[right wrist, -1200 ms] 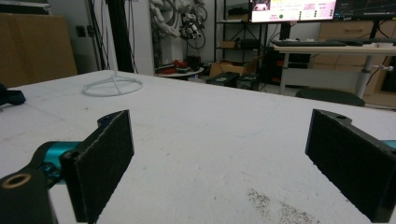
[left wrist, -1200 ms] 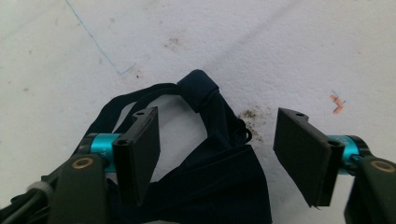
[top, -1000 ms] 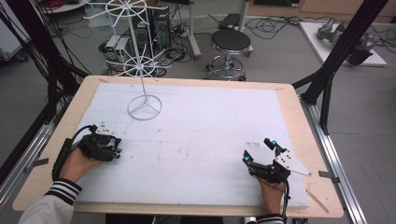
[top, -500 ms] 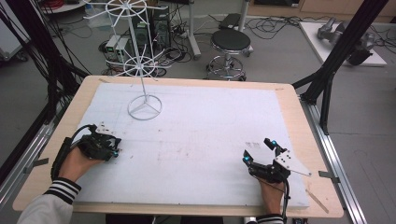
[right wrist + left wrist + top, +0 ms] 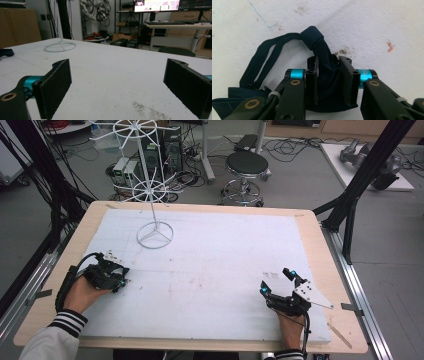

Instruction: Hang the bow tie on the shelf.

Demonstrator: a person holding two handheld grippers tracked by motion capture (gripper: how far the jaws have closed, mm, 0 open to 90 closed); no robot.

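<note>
Left gripper point(image 5: 328, 82) has just been closing on the dark knotted cloth strap point(image 5: 317, 50) lying on the white table pad point(image 5: 225, 265); it should pinch fully before lifting, while right gripper point(image 5: 117, 87) rests wide open, empty.

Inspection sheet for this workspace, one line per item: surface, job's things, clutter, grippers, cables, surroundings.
Surface: white sheet on a wooden table, with stains and pen marks.
Job's things: dark blue knotted cloth strap lying on the sheet; white wire rack stand upright at the far left.
Clutter: nothing seen.
Grippers: left gripper has just been closing, cloth bunched between its jaws and the pads pressing it; right gripper open, with nothing between its jaws, resting low over the sheet.
Cables: black cable looping from the left gripper; another trails from the right.
Surroundings: stool, black frame posts, floor cables, desks and monitors behind.
</note>
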